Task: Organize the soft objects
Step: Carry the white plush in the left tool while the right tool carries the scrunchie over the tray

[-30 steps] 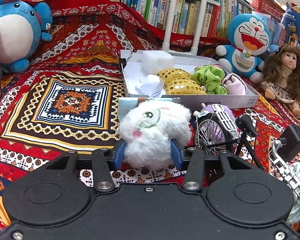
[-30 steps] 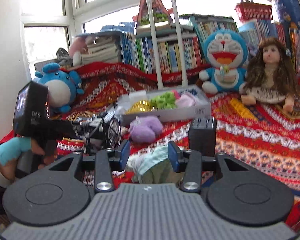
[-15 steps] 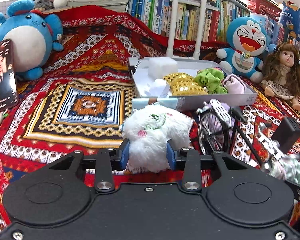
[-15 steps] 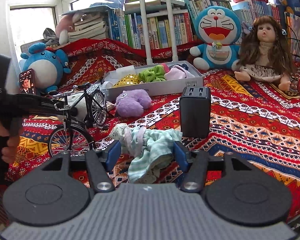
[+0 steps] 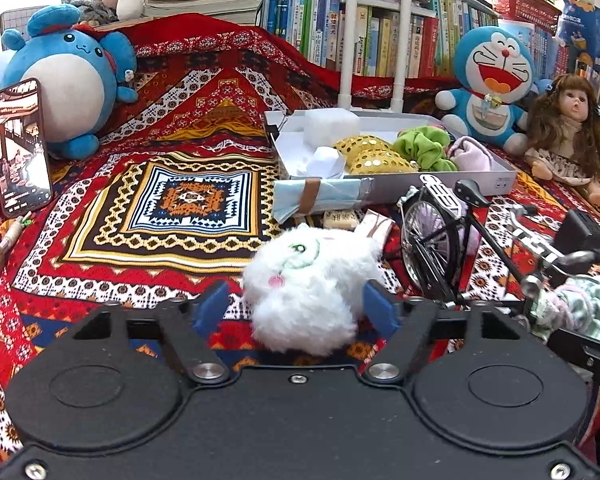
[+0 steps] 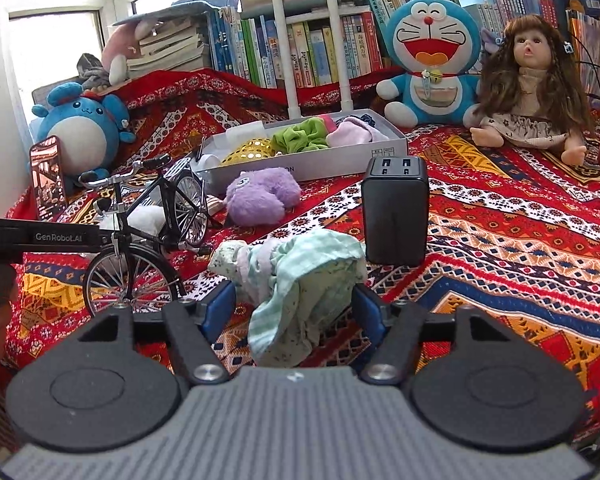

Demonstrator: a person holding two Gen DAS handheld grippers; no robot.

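Observation:
A white fluffy plush (image 5: 312, 280) lies on the red patterned blanket between the jaws of my left gripper (image 5: 296, 310). Those jaws are opening; a gap shows beside the left pad (image 5: 212, 308). A crumpled mint-green cloth (image 6: 300, 276) lies on the blanket between the jaws of my right gripper (image 6: 293, 314), which are also opening and do not press on it. Behind stands a white box (image 5: 440, 186) with a gold sequin piece, a green scrunchie and a pink piece in it. A purple plush (image 6: 260, 200) lies in front of the box (image 6: 340, 166).
A model bicycle (image 5: 440, 240) stands just right of the white plush, between the two grippers. A black charger block (image 6: 396, 216) stands behind the cloth. A phone (image 5: 20, 148) leans by a blue plush (image 5: 64, 80). A Doraemon plush (image 6: 432, 64) and a doll (image 6: 536, 80) sit before the books.
Both pairs of jaws have spread. The left had squeezed the white plush, which now rests loose and tilted on the blanket. The mint cloth has been let go and sags onto the blanket.

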